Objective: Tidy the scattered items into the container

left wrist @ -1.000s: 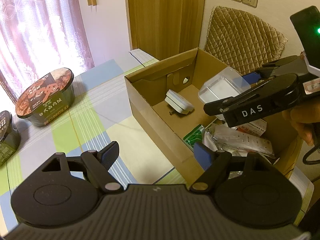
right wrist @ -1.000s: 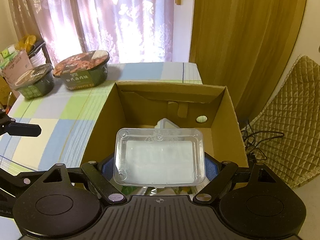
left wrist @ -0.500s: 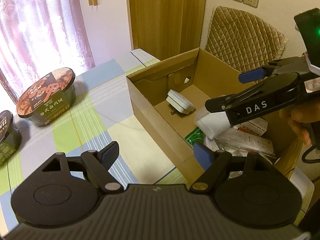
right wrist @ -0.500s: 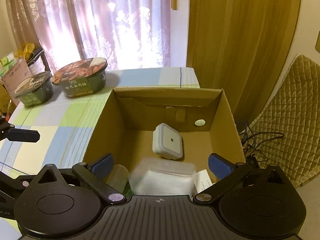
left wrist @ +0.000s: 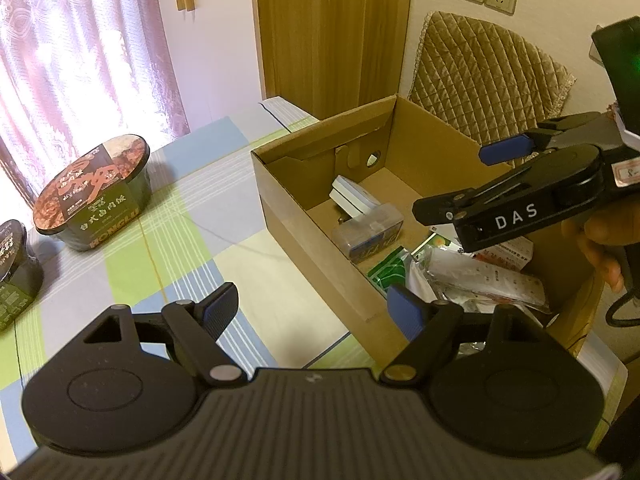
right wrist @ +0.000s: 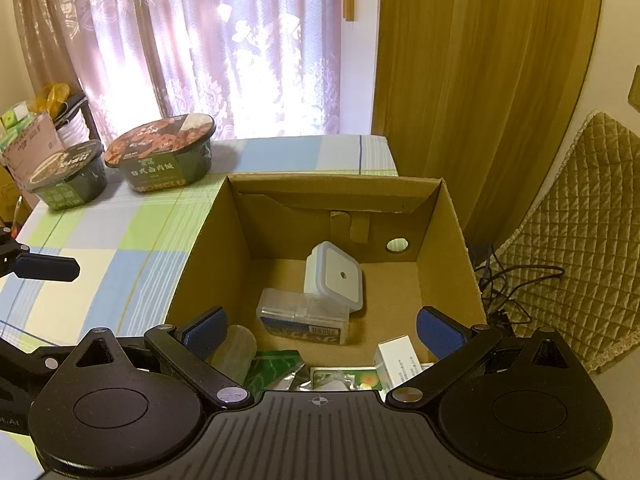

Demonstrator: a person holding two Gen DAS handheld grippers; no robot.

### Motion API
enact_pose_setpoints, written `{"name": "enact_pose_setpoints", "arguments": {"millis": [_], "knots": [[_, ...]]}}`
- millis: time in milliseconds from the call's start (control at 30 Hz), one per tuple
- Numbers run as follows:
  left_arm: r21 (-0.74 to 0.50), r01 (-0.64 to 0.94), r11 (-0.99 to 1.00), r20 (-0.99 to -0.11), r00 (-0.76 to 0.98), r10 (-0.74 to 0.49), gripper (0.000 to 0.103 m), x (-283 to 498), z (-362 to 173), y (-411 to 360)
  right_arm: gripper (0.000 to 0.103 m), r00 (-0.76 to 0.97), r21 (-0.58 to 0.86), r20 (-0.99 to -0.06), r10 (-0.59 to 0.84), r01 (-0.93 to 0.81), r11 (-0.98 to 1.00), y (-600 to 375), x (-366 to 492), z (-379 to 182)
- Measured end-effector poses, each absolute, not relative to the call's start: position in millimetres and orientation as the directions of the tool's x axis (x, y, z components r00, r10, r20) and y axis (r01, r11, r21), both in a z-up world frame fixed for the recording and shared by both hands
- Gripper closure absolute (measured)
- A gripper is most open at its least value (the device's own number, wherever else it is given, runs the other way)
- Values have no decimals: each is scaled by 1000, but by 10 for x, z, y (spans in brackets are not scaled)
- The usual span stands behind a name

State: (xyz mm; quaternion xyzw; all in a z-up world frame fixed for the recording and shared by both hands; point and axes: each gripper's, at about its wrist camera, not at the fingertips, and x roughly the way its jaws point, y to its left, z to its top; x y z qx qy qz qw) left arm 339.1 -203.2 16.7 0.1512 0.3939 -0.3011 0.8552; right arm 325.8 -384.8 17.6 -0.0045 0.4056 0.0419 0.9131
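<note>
The open cardboard box (right wrist: 452, 216) (left wrist: 320, 232) stands on the checked tablecloth (right wrist: 120, 240) at the table's right edge. Inside, a clear plastic box (right wrist: 304, 316) (left wrist: 370, 226) lies on its side against a white square device (right wrist: 340, 276) (left wrist: 354, 196), with packets and a small white carton (right wrist: 396, 360) nearer me. My right gripper (right wrist: 320, 328) (left wrist: 472, 184) hovers open above the box's near end, nothing between its fingers. My left gripper (left wrist: 316, 308) is open over the table just left of the box. Two instant noodle bowls (right wrist: 160, 152) (right wrist: 66, 174) (left wrist: 94, 196) sit at the table's far left.
A quilted chair back (left wrist: 488, 72) (right wrist: 580, 232) stands behind the box, with cables (right wrist: 516, 276) on the floor beside it. Curtains (right wrist: 180, 40) and a wooden door (right wrist: 480, 60) lie beyond the table. A shelf with cartons (right wrist: 28, 136) stands at far left.
My right gripper opened and let go of the clear plastic box, which dropped into the cardboard box and came to rest on its side against the white device. My left gripper stayed put.
</note>
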Motion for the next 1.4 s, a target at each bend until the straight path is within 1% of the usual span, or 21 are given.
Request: {"name": "enact_pose_setpoints", "arguments": {"millis": [433,500,600,667,833,1200,1400], "knots": [[23,638,770,-758,513,-403,24,3192,320,-2098,0,660,10,-749,62,-82,997,-3901,2973,396],[22,639,769,-756,514,-405,22,3144,347,-2111,0,658,5,-751,58,-82,997,-3917,2903,422],[19,640,768,-751,516,-411,14,3061,393,-2128,0,660,12,-749,51,-64,998,-3960,2786,466],[19,639,769,-746,521,-415,7,2989,429,-2136,0,662,15,-748,46,-53,998,-3994,2709,501],[13,635,772,-743,523,-417,1,2807,510,-2144,0,667,20,-744,37,-34,999,-4060,2505,596],[-32,600,799,-750,514,-415,1,2321,645,-2116,0,677,41,-735,32,-3,999,-4096,1986,812],[-70,552,831,-742,528,-413,1,2059,745,-2089,0,679,49,-734,18,27,998,-4110,1693,888]]}}
